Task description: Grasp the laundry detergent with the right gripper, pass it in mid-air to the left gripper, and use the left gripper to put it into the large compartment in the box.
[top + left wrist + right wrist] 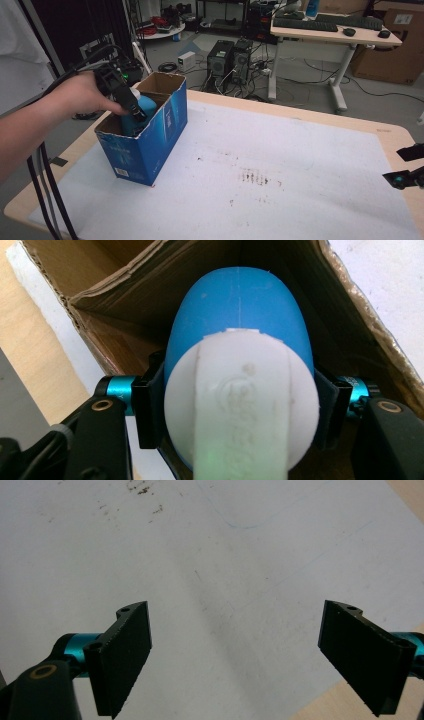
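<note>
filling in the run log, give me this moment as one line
left gripper: shut on blue bottle | bottle: inside open blue box | right gripper: open over mat

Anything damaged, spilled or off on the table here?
The white table mat has brown speckled stains near its middle. The open blue cardboard box has a ragged, torn top edge. The blue bottle with white cap looks intact, gripped by the left gripper.

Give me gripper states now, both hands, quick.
Left gripper: shut on the blue bottle, at its white cap end, inside the box.
Right gripper: open, nothing between the jaws, over the white mat.
</note>
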Available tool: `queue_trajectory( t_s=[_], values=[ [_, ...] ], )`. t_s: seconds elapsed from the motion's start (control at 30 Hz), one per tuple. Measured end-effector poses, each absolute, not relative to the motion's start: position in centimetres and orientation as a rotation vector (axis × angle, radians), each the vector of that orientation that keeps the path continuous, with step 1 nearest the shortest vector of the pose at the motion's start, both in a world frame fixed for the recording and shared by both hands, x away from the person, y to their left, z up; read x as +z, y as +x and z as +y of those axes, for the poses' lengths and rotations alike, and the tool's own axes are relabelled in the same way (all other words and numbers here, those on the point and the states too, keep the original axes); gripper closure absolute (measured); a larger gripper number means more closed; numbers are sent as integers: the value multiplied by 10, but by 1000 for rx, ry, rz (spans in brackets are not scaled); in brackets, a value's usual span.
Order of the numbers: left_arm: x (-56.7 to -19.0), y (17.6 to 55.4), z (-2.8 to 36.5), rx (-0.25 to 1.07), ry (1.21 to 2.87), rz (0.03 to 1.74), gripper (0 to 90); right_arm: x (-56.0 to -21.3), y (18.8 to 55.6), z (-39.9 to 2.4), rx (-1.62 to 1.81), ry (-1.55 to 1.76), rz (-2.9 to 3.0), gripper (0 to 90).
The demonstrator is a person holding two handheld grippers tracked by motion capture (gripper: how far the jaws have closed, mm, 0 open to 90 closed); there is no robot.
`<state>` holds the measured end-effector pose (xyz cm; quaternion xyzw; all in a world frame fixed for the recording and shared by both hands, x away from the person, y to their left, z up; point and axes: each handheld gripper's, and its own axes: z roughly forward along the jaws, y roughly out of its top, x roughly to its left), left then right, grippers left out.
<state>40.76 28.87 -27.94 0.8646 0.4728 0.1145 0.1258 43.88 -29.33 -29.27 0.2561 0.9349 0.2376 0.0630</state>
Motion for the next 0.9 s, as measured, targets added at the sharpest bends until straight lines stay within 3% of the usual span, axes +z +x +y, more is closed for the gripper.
queue_trajectory(
  t_s=[0.9],
  values=[
    [-288,408,279,357,2559,1345,381,-295,436,-292,714,775,2832,131]
  ],
)
